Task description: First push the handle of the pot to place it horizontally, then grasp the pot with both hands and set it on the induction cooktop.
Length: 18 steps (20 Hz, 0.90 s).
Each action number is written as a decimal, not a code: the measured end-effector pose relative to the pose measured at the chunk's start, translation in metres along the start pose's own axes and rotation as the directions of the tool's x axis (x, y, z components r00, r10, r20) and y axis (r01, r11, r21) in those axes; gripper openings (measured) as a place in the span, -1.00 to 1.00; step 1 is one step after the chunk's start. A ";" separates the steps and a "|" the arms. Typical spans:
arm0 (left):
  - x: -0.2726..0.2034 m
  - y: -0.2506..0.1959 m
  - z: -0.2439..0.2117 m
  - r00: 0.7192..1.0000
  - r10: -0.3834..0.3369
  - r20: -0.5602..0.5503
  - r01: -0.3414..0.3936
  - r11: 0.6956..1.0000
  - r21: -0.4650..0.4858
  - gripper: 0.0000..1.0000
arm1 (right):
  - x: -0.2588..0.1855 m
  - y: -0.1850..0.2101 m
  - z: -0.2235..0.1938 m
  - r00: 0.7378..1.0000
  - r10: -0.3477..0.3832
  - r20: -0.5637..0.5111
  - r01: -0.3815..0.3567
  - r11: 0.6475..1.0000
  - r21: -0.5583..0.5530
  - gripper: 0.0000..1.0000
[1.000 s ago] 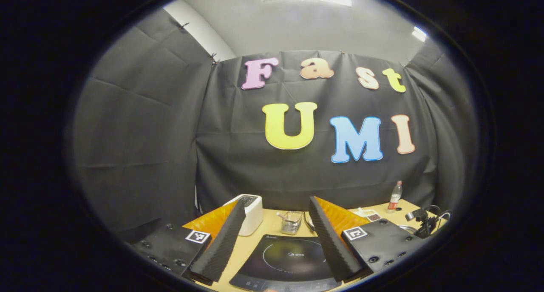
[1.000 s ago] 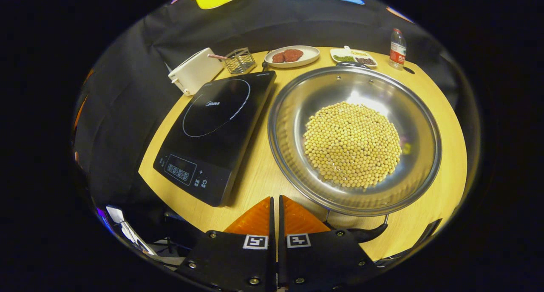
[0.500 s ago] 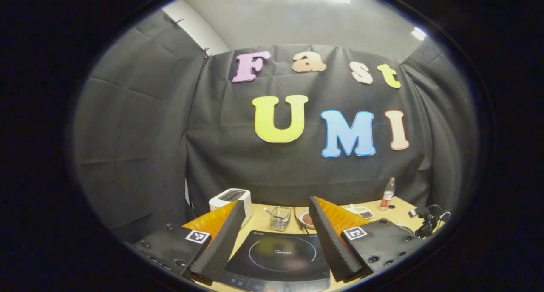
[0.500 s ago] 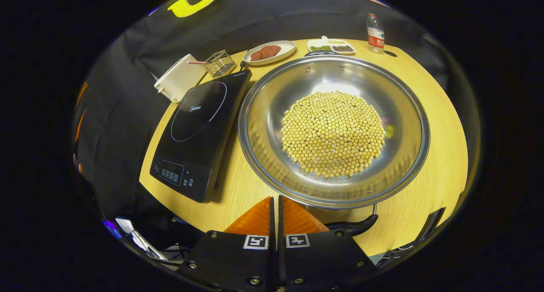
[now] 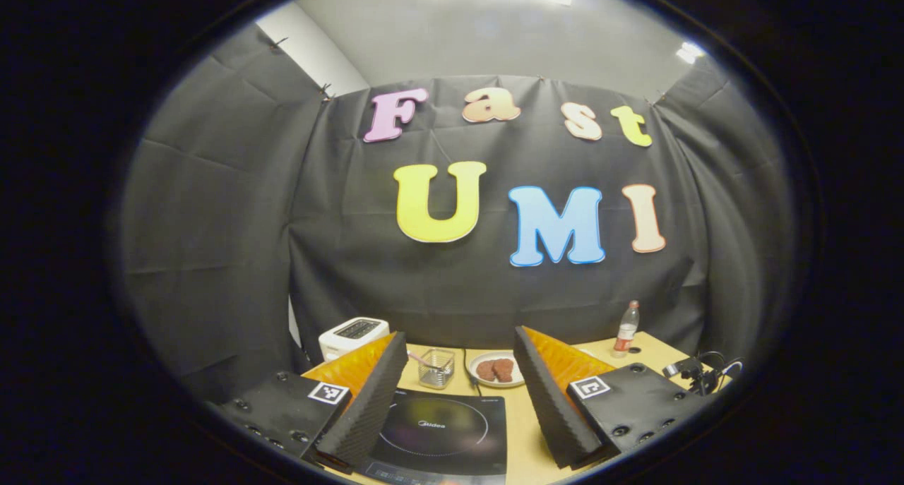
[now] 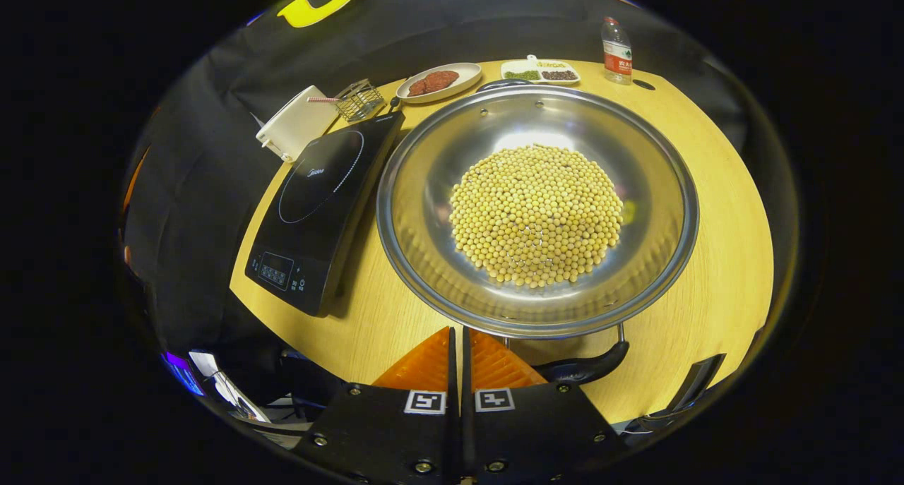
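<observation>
A wide steel pot [image 6: 417, 188] holding a heap of soybeans [image 6: 537, 213] sits on the wooden table, just right of the black induction cooktop [image 6: 318, 188]. The pot's black near handle [image 6: 590, 367] curves along the table by my right gripper [image 6: 457, 333], which is shut with nothing between its fingers and sits just left of that handle. A second small handle [image 6: 503, 84] shows at the pot's far rim. My left gripper [image 5: 459, 338] is open, held above the cooktop [image 5: 441, 432] and aimed at the back wall.
Along the table's back edge stand a white toaster [image 6: 293, 121], a wire basket [image 6: 357, 100], a plate of meat [image 6: 438, 81], a divided dish [image 6: 540, 70] and a water bottle [image 6: 616, 44]. Bare table [image 6: 713, 259] lies to the pot's right.
In the right gripper view the pot and cooktop have slid left and nearer, and the near handle has drawn closer to my shut fingers. The left gripper view has swung right, so the cooktop sits further left.
</observation>
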State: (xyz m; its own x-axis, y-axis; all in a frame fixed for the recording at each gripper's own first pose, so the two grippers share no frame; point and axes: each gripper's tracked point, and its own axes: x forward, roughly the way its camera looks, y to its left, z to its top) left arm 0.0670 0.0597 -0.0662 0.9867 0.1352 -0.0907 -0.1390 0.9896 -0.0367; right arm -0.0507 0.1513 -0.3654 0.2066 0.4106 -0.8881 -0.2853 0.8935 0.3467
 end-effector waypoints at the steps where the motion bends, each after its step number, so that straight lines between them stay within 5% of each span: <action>1: 0.000 -0.003 0.001 1.000 -0.003 -0.001 0.003 1.000 0.000 1.00 | -0.001 -0.004 0.000 1.000 -0.004 0.000 0.004 1.000 -0.001 -0.98; 18: 0.031 -0.044 -0.003 0.999 -0.036 -0.009 0.036 0.999 -0.020 1.00 | -0.019 -0.096 0.008 0.975 -0.222 0.025 0.224 0.970 -0.094 -0.98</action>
State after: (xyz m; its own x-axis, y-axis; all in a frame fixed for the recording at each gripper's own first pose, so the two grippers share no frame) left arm 0.1038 0.0199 -0.0700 0.9903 0.0988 -0.0981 -0.1050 0.9926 -0.0602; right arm -0.0201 0.0590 -0.3796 0.2878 0.2060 -0.9353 -0.3187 0.9415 0.1093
